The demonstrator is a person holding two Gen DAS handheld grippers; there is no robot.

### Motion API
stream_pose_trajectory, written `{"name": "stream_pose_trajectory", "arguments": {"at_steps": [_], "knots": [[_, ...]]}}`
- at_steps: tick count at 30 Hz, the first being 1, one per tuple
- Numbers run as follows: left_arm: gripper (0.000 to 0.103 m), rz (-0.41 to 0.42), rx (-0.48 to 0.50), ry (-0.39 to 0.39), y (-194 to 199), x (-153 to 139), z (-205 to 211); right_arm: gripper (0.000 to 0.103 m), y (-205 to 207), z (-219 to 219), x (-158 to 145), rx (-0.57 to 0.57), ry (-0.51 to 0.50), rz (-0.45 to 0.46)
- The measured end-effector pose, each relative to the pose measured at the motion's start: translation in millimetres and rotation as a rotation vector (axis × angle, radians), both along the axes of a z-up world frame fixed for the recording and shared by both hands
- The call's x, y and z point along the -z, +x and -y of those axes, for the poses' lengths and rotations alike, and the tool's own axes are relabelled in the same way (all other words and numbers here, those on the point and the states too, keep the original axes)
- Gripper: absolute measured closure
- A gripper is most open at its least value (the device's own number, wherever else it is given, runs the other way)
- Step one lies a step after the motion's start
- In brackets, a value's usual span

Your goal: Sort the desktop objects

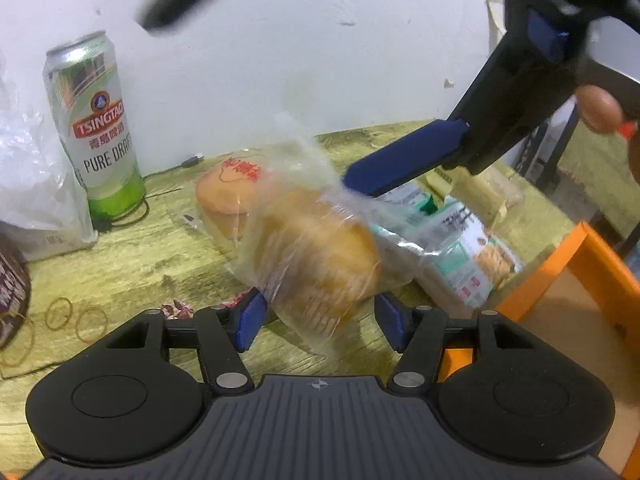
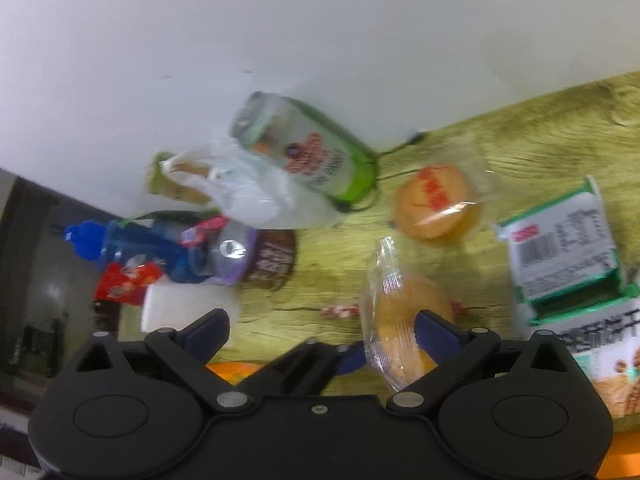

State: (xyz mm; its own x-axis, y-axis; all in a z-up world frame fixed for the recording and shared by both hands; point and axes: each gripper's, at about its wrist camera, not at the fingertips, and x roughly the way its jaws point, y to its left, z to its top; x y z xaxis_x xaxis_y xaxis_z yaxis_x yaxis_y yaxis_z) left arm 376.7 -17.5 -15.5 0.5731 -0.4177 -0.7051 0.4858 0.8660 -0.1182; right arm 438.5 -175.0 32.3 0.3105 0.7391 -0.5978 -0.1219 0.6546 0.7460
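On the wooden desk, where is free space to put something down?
Bare wood lies between the green-and-white beer can and the wrapped round bun. Another patch runs from the tan rubber bands to the left gripper. It is crowded around the green-white snack packets.

The green-and-white can (image 1: 94,128) reads "TSINGTAO" and "PURE DRAF".
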Motion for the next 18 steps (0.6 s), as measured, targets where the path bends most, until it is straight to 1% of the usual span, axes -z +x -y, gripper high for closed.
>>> {"name": "stream_pose_trajectory", "arguments": {"at_steps": [1, 3, 5, 7, 9, 12, 14, 15, 18], "knots": [[0.039, -0.007, 0.001, -0.024, 2, 0, -2, 0.003, 0, -4, -1, -0.009, 0.017, 0.005], [0.031, -0.013, 0.007, -0.066, 4, -1, -3, 0.003, 2, -12, 0, -0.029, 0.061, -0.007], [0.019, -0.008, 0.009, -0.076, 3, -2, -4, 0.003, 5, -21, 3, -0.039, 0.077, -0.020], [0.018, -0.006, 0.000, -0.047, 2, 0, -7, 0.003, 8, -30, 8, -0.044, 0.074, -0.026], [0.015, -0.006, -0.017, -0.023, 0, 2, -13, 0.004, 12, -33, 13, -0.042, 0.093, -0.038], [0.012, -0.032, -0.060, -0.038, 1, 2, -32, 0.004, 14, -31, 15, -0.033, 0.122, -0.033], [0.007, -0.035, -0.084, -0.048, 1, -1, -45, 0.004, 15, -29, 16, -0.025, 0.141, -0.031], [0.007, -0.039, -0.091, -0.046, 1, -2, -50, 0.004, 15, -25, 16, -0.018, 0.146, -0.032], [0.007, -0.053, -0.079, -0.047, -4, -4, -60, 0.004, 12, -12, 14, 0.003, 0.143, -0.027]]}}
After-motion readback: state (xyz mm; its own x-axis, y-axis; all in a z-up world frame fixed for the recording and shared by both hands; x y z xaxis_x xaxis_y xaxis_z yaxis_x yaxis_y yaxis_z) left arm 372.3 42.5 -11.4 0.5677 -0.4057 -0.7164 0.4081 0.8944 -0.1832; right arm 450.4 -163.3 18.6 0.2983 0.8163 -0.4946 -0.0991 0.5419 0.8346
